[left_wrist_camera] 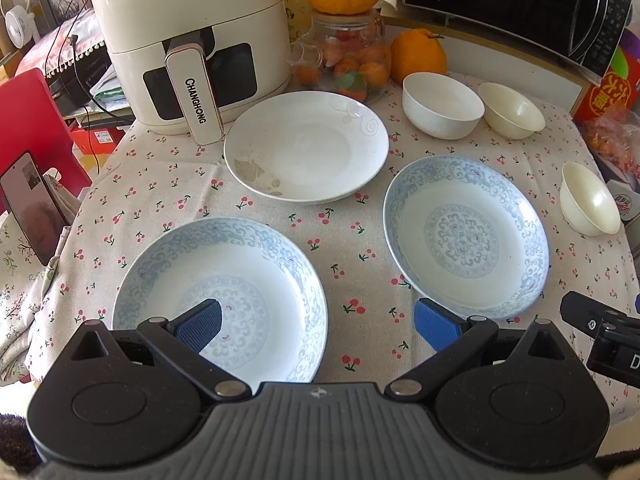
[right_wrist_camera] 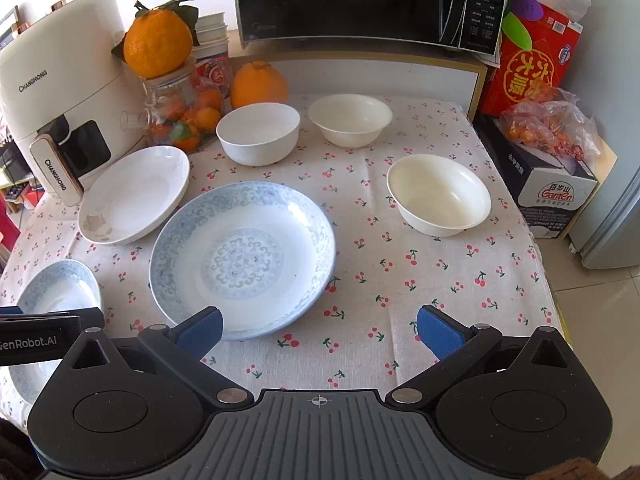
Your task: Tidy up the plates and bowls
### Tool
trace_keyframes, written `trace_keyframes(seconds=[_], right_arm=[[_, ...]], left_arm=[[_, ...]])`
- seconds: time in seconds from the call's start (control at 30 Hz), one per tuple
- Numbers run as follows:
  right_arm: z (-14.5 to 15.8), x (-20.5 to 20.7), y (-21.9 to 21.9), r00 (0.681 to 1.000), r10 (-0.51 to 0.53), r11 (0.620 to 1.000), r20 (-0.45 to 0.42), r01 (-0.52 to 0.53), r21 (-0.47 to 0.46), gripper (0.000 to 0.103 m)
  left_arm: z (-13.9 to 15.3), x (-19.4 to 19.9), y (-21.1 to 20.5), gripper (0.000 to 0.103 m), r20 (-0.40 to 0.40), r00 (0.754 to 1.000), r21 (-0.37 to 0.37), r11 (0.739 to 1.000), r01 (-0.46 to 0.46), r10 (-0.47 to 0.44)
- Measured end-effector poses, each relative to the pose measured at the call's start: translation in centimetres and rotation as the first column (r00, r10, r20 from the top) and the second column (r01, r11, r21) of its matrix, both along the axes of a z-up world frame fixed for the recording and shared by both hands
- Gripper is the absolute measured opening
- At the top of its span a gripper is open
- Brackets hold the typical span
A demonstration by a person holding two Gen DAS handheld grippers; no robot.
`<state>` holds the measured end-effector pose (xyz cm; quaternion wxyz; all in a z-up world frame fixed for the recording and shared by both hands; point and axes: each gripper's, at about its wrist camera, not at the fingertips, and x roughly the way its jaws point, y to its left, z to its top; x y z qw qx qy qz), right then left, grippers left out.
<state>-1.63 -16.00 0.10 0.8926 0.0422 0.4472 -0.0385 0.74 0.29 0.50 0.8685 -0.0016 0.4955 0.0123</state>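
Two blue-patterned plates lie on the cherry-print tablecloth: the near-left one [left_wrist_camera: 220,296] [right_wrist_camera: 56,292] and the right one [left_wrist_camera: 466,236] [right_wrist_camera: 242,258]. A plain white plate [left_wrist_camera: 306,146] [right_wrist_camera: 134,194] lies behind them. A white bowl [left_wrist_camera: 442,104] [right_wrist_camera: 258,132] and two cream bowls [left_wrist_camera: 512,110] [right_wrist_camera: 350,118], [left_wrist_camera: 590,198] [right_wrist_camera: 438,194] stand upright further back and right. My left gripper [left_wrist_camera: 318,326] is open and empty, its left pad above the near-left plate. My right gripper [right_wrist_camera: 320,332] is open and empty, just in front of the right plate.
A white air fryer [left_wrist_camera: 188,40] [right_wrist_camera: 56,96], a glass jar of fruit [left_wrist_camera: 348,60] [right_wrist_camera: 182,112] with oranges, and a black microwave [right_wrist_camera: 368,0] stand at the back. Boxes and a bag [right_wrist_camera: 548,120] sit at the right table edge. A phone [left_wrist_camera: 32,208] leans at the left.
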Motion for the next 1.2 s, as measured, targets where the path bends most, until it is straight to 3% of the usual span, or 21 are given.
trace_keyframes(seconds=[0.47,0.93,1.1,1.2], right_arm=[[-0.1,0.4,-0.2,1.000,0.001,1.000,0.012,-0.001,0.011,0.103],[-2.7,3.3,-1.2,1.000,0.001,0.999,-0.013,-0.001,0.053,0.103],[-3.8,5.1,-2.3,0.999,-0.005,0.995,-0.034,0.009,0.100,0.103],[-4.3,6.2,-3.4,0.999,-0.019,0.986,-0.040,0.025,0.164,0.103]], left_arm=[[-0.3,0.5,0.1,0.102,0.008,1.000,0.002,1.000,0.004,-0.004],[-1.8,2.7,-0.1,0.100,0.032,0.998,-0.006,0.999,0.053,-0.053],[-2.6,4.3,0.0,0.092,0.026,0.996,-0.067,0.994,0.087,-0.086],[-3.1,5.2,0.2,0.087,0.016,0.995,-0.144,0.984,0.101,-0.100]])
